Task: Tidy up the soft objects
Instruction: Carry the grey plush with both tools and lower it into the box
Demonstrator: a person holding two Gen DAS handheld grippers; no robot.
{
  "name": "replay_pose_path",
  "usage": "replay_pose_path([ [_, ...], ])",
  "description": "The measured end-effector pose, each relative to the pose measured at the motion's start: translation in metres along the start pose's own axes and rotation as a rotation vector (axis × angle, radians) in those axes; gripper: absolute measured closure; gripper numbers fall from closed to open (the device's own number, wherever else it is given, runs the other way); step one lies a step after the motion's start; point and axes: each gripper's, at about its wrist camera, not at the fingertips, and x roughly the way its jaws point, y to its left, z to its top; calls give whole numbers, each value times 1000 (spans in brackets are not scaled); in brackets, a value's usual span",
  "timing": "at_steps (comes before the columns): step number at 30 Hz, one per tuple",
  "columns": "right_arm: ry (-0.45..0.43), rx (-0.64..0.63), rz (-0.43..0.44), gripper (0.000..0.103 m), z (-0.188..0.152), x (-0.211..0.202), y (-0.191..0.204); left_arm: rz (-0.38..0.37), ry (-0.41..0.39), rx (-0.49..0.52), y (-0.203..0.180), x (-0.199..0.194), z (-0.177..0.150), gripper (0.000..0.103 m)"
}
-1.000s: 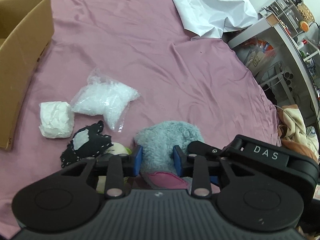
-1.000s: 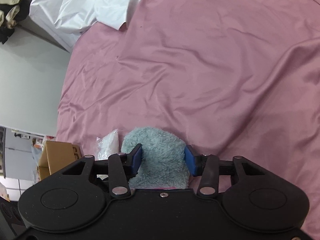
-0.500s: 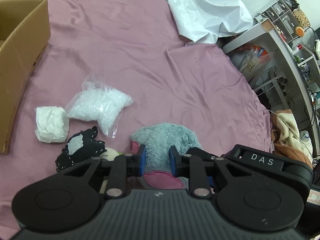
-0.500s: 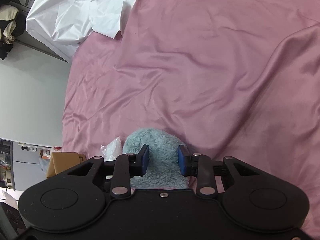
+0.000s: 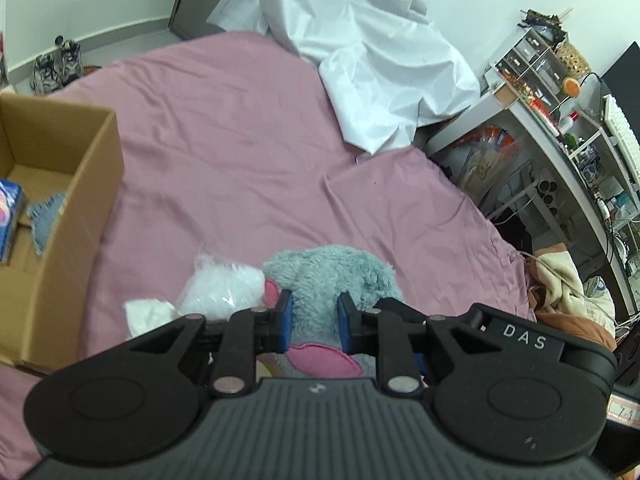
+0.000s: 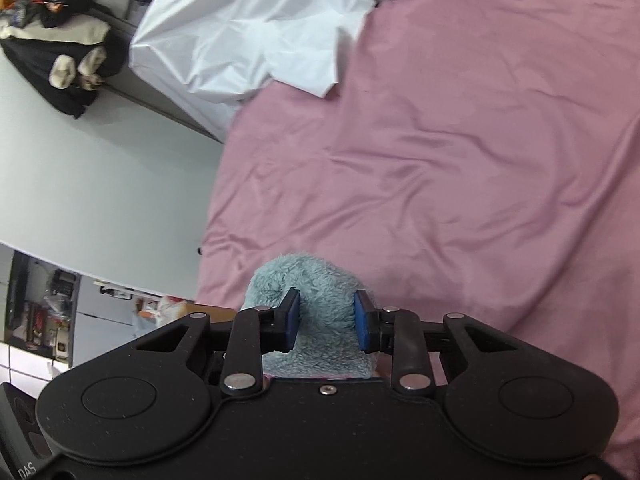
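A fluffy blue-grey plush toy (image 5: 344, 272) with pink patches is held off the pink bed sheet (image 5: 240, 140). My left gripper (image 5: 314, 312) is shut on it, blue pads pressed into the fur. My right gripper (image 6: 326, 312) is shut on the same plush toy (image 6: 316, 276) from the other side, and its black body (image 5: 520, 336) shows at the lower right of the left wrist view. A clear bag of white stuffing (image 5: 224, 288) and a white folded cloth (image 5: 146, 312) lie on the bed just left of the plush.
An open cardboard box (image 5: 80, 184) stands at the left on the bed, with a blue packet and a blue-grey cloth (image 5: 48, 216) inside. A crumpled white sheet (image 5: 372, 60) lies at the far end. Cluttered shelves (image 5: 560, 140) line the right side.
Both grippers closed on the plush toy and rose with it. The views tipped upward, the box's inside came into sight, and the black cloth went out of view.
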Motion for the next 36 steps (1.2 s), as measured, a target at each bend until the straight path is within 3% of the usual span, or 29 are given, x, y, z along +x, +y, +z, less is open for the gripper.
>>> replay_pose_path([
  [23,-42,-205,118,76,-37,1,78,30,-133,18,48,-67,26,83],
  [36,-39,-318,151,76,-63,15,120,42,-162,-13,92,-92,39,84],
])
